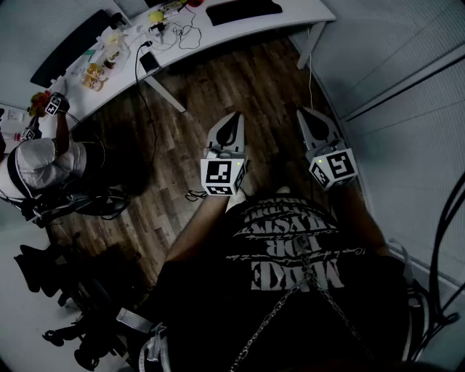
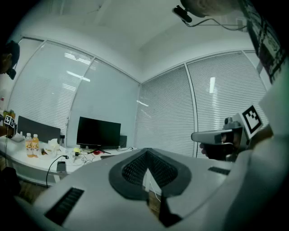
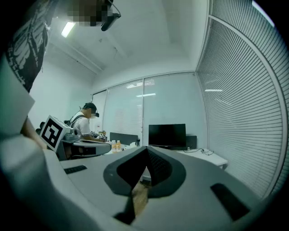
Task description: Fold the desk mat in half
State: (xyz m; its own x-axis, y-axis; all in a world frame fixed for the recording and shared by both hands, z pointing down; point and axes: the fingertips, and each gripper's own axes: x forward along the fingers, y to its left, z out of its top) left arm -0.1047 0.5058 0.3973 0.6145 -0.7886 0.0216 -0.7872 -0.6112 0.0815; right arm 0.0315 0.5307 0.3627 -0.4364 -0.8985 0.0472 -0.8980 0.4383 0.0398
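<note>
Above the wood floor we hold left gripper and right gripper clenched empty (side by side); the far cluttered desk perhaps bears a mat.

**A:** What does the person wear?

**B:** A black shirt with short sleeves and big white letters on the front. A shiny chain hangs over the letters.

**A:** And just above the shirt?

**B:** The left gripper and the right gripper. Both are light grey and pointy, with dark bumpy pads inside. Each has a white cube with black square marks.
</note>
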